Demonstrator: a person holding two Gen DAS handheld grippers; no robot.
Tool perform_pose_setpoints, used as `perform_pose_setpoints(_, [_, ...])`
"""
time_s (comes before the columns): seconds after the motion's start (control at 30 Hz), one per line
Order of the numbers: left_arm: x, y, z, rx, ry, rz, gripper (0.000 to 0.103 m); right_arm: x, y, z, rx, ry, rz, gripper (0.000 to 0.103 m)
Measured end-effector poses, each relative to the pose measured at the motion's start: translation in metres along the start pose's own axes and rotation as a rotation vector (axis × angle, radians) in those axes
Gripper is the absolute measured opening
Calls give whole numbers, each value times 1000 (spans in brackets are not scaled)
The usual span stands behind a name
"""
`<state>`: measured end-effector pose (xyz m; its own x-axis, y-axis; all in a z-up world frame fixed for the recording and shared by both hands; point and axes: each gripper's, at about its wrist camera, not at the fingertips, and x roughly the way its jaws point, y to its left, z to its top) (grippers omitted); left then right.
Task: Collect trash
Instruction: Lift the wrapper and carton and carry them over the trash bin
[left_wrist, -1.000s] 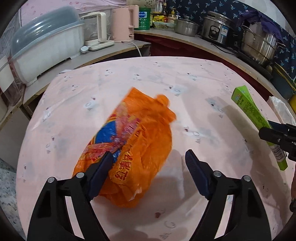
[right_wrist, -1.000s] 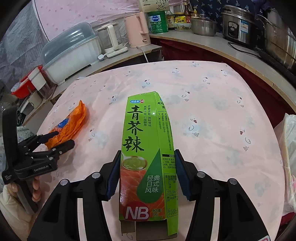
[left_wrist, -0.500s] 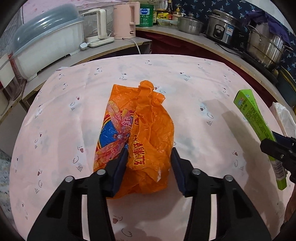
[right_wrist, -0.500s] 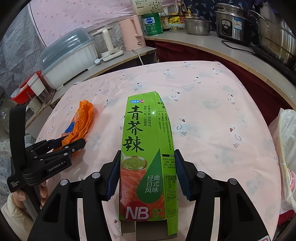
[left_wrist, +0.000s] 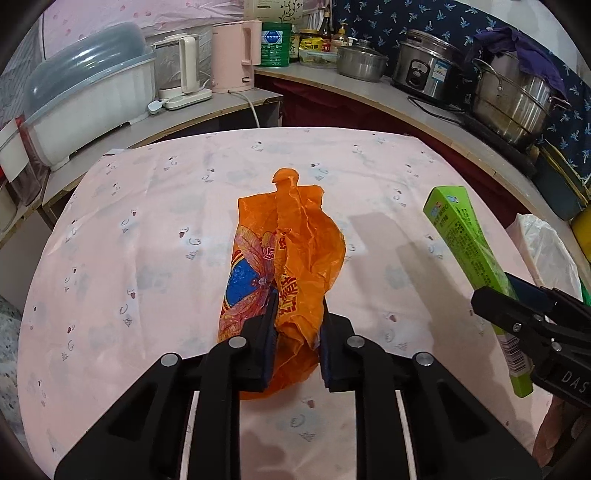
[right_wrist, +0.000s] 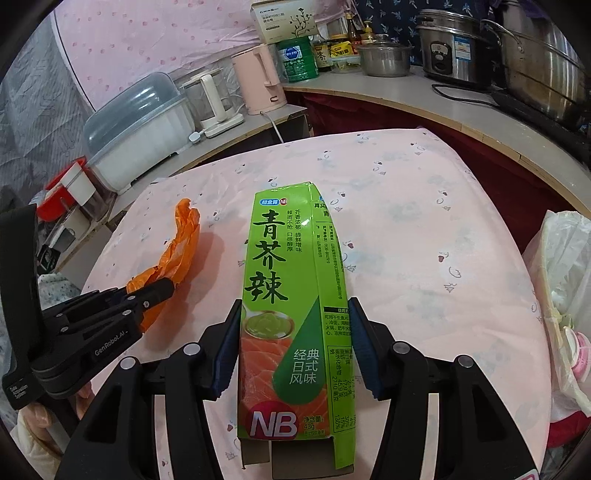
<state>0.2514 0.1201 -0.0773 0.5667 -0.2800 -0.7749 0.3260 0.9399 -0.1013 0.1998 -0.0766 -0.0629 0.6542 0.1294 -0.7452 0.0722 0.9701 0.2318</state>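
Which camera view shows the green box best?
The right wrist view. There the green box fills the middle, its printed front facing the camera, with the right gripper shut on it. The left wrist view shows only its narrow side at the right edge, partly hidden by that gripper.

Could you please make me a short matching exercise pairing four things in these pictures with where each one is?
Things:
1. orange bag
2. green box
3. pink kettle
4. white bag

Places:
A. on the counter behind the table
B. clamped in the right hand-held gripper
C. at the table's right edge
D. pinched in the left hand-held gripper

Pairs: 1-D, 2-B, 3-A, 4-C
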Motion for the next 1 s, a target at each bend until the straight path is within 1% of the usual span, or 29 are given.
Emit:
perform_pose_setpoints(0.2, [-15,-40,5,12,-19,-35,18,-25,-20,-4,26,-32,-9,53])
perform_pose_setpoints(0.43, [-27,-91,11,61,-39,-75,18,-55,-55,-13,72,-73,-30,53])
perform_pose_setpoints(0.8, [-37,-179,11,155,-44,-152,18,-97,-122,-30,183,-136,-85,53])
perform_pose_setpoints(1.0, [-36,-230,12,215,-39,-199,18,-120,-165,-40,251,-169,-129,53])
